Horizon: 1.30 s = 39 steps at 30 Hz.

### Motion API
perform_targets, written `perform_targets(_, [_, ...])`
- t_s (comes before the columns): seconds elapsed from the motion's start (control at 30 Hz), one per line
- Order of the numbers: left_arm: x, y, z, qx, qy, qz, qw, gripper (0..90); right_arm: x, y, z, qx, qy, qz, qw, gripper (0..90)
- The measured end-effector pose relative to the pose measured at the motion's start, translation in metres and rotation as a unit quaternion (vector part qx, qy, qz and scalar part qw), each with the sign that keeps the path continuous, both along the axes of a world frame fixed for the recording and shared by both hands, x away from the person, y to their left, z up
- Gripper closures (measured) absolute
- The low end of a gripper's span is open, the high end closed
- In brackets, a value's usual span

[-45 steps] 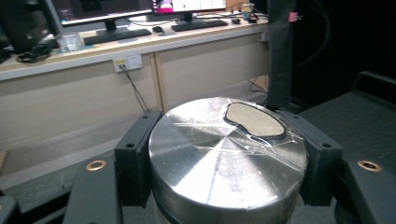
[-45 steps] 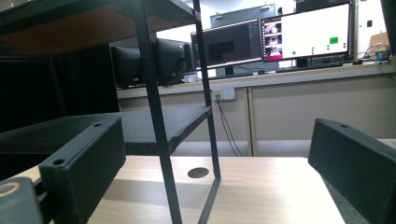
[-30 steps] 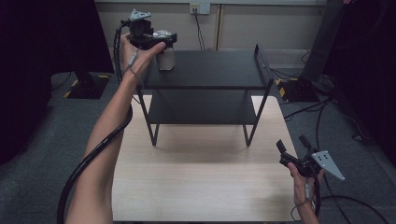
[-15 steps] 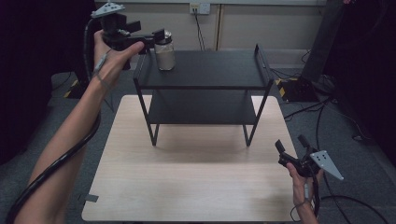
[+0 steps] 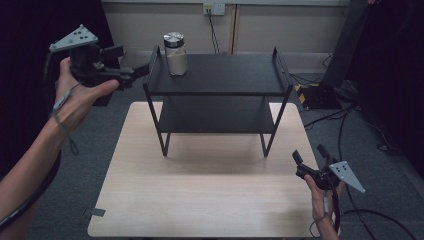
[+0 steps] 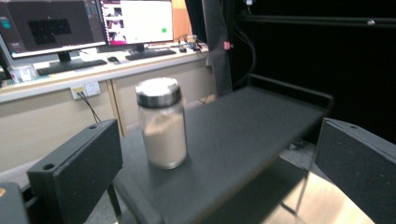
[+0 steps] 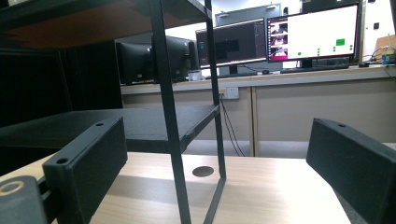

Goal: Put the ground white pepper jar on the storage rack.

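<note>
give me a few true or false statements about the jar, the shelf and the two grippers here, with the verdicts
1. The jar stands upright on the top shelf. True.
2. The left gripper is clamped on the jar. False: its jaws are open and apart from the jar, off the shelf's left end.
3. The jar's metal lid is off. False: it sits on the jar.
4. The right gripper is open, low by the table's right edge. True.
5. A second jar sits on the lower shelf. False: nothing shows there.
</note>
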<state>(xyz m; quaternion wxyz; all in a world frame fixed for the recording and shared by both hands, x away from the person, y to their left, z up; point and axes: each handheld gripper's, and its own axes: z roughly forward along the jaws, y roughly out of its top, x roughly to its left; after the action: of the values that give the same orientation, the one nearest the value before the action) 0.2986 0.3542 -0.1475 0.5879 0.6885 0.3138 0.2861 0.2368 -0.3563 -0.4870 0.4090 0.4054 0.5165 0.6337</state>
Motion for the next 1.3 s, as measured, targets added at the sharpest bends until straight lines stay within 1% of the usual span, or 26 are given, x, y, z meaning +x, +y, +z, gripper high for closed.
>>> perform_targets(0.03, [-0.005,0.002,-0.003,0.002,-0.002,0.001,1.0,0.0,0.0,0.0,0.0,-0.001,0.0,0.0,1.0,4.9])
perform_targets(0.1, [-0.015,0.007,-0.007,0.012,-0.004,0.0,0.9999,0.0,0.0,0.001,0.0,-0.001,0.001,0.0,1.0,4.9])
perform_targets(0.17, [-0.023,0.011,-0.013,0.012,-0.002,0.004,0.9999,0.0,0.0,0.002,0.0,-0.001,0.001,0.0,1.0,4.9])
perform_targets(0.2, [-0.027,0.013,-0.015,0.017,-0.003,0.004,0.9999,0.0,0.0,0.002,0.0,-0.001,0.0,0.0,1.0,5.0])
perform_targets(0.23, [-0.031,0.015,-0.016,0.025,-0.004,0.006,0.9997,0.0,0.0,0.003,0.0,-0.002,0.0,0.0,1.0,5.0])
perform_targets(0.27, [-0.037,0.017,-0.02,0.03,-0.001,0.011,0.9995,0.1,0.0,0.003,0.0,-0.002,0.0,0.001,1.0,5.0])
perform_targets(0.3, [-0.037,0.017,-0.02,0.03,-0.001,0.011,0.9995,0.1,0.0,0.003,0.0,-0.002,0.0,0.001,1.0,5.0])
perform_targets(0.33, [-0.04,0.019,-0.022,0.036,0.0,0.016,0.9992,0.2,0.0,0.004,0.001,-0.003,0.002,0.003,1.0,5.0])
perform_targets(0.57, [-0.042,0.026,-0.031,0.026,0.007,0.016,0.9995,0.6,-0.001,0.006,0.0,-0.003,0.004,0.001,1.0,5.0])
perform_targets(0.67, [-0.042,0.027,-0.032,0.028,0.009,0.016,0.9994,0.6,-0.001,0.006,0.001,-0.003,0.004,-0.001,1.0,5.1])
perform_targets(0.83, [-0.043,0.027,-0.032,0.032,0.005,0.015,0.9994,0.6,-0.001,0.006,0.0,-0.005,0.004,0.0,1.0,5.1])
perform_targets(0.93, [-0.043,0.026,-0.033,0.031,0.007,0.016,0.9994,0.5,0.0,0.006,0.0,-0.005,0.006,0.002,1.0,5.1])
perform_targets(0.97, [-0.043,0.026,-0.032,0.034,0.005,0.014,0.9993,0.5,0.0,0.006,0.0,-0.006,0.006,0.003,1.0,5.1])
perform_targets(1.03, [-0.043,0.026,-0.032,0.035,0.005,0.014,0.9993,0.5,0.0,0.006,0.0,-0.006,0.006,0.003,1.0,5.1])
perform_targets(1.07, [-0.043,0.026,-0.032,0.032,0.005,0.014,0.9994,0.5,0.0,0.006,0.0,-0.006,0.006,0.003,1.0,5.1])
perform_targets(1.3, [-0.042,0.025,-0.032,0.035,0.005,0.012,0.9993,0.5,0.0,0.007,0.0,-0.006,0.006,0.005,1.0,5.1])
